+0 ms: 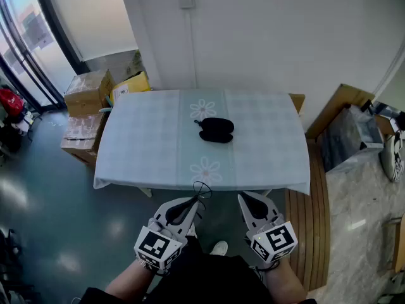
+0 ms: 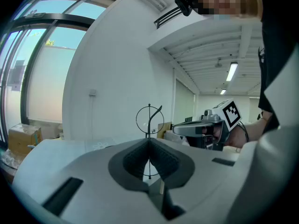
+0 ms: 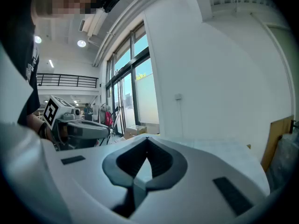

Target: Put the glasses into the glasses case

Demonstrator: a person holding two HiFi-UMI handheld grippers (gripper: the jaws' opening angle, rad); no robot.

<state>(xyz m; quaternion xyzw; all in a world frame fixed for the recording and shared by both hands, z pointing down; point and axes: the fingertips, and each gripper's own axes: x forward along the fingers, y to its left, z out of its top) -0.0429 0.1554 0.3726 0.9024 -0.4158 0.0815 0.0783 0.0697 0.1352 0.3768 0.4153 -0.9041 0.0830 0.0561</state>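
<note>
Head view, nearest first: the left gripper (image 1: 195, 202) has its jaws pressed together on the thin wire glasses (image 1: 202, 190), which stick up past the tips just short of the table's (image 1: 139, 151) near edge. Left gripper view shows one round lens (image 2: 149, 118) standing above the pinched jaws. Beside it, the right gripper (image 1: 244, 199) has its jaws together with nothing between them. Farther off, the black glasses case (image 1: 216, 130) lies mid-table on the pale cloth, well apart from the glasses. Cardboard boxes (image 1: 87, 92) stand beyond the table's left corner.
</note>
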